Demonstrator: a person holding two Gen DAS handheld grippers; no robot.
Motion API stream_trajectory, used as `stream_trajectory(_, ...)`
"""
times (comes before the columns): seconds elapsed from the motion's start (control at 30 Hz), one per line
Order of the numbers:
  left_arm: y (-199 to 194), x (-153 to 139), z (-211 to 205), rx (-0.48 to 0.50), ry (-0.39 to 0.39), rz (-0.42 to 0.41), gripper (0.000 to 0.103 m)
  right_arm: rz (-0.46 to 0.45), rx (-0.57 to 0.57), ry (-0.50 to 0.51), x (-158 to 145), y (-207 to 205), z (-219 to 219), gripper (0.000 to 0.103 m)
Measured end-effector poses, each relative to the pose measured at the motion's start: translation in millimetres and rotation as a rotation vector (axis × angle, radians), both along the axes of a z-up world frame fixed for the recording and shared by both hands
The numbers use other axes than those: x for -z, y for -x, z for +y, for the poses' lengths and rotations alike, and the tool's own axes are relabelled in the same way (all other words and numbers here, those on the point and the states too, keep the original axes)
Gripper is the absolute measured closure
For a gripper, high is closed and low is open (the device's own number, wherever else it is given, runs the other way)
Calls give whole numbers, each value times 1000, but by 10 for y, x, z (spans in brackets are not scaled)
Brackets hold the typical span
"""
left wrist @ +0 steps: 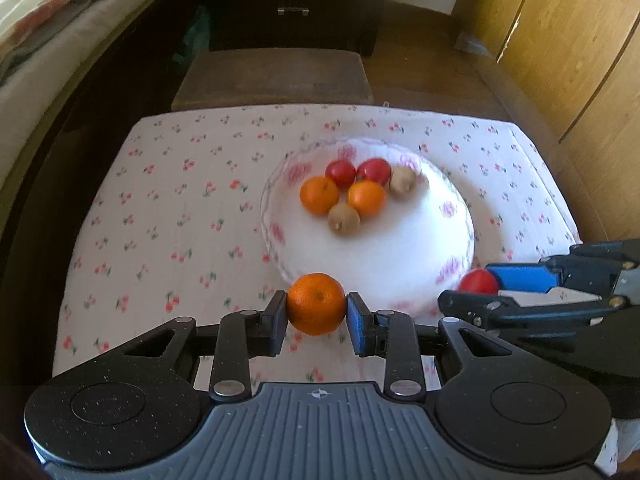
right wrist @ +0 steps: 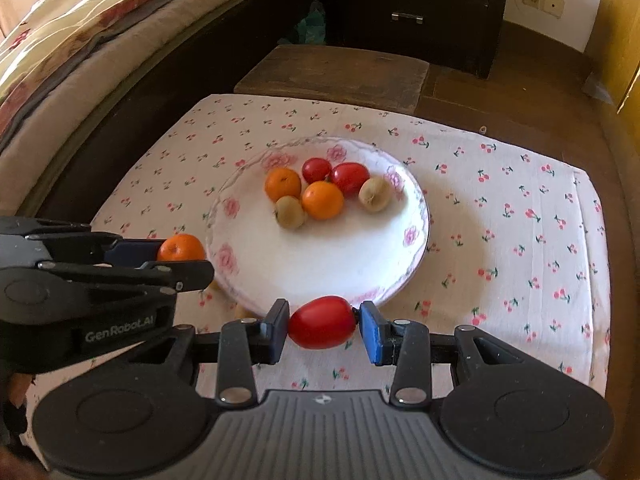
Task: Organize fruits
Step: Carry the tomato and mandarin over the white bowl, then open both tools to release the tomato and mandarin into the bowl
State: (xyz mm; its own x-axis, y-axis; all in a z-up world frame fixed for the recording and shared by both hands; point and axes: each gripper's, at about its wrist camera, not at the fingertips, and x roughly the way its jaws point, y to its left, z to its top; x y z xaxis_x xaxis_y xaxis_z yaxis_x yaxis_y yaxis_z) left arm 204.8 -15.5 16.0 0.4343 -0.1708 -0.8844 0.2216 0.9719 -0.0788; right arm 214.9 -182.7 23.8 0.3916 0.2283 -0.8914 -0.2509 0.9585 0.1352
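Bedside table (right wrist: 520,216), cherry-print cloth: left claw (left wrist: 316,312) grasping an orange (left wrist: 316,304), right claw (right wrist: 322,322) grasping a tomato (right wrist: 322,322), both evidently bound for the plate (right wrist: 320,272).

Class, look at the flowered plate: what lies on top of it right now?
On the plate lie two oranges, two red tomatoes and two kiwis, clustered at its far side. The plate surface beneath them is covered.

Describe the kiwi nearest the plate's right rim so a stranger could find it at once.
Start at the flowered plate on the cherry-print cloth. Six fruits cluster at its far side. The kiwi is the brown one at the cluster's right end, beside a red tomato; the other kiwi lies left of the oranges.
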Motion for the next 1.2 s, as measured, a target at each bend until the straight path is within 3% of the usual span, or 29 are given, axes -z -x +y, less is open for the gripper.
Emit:
stream_trajectory(0.57, -354, 218, -109, 9, -9, 38, 64, 29, 2, 63, 179, -357, 66, 63)
stream_trajectory(1.2, -390, 154, -33, -11, -2, 30, 59, 13, 28, 50, 152, -389, 84, 63)
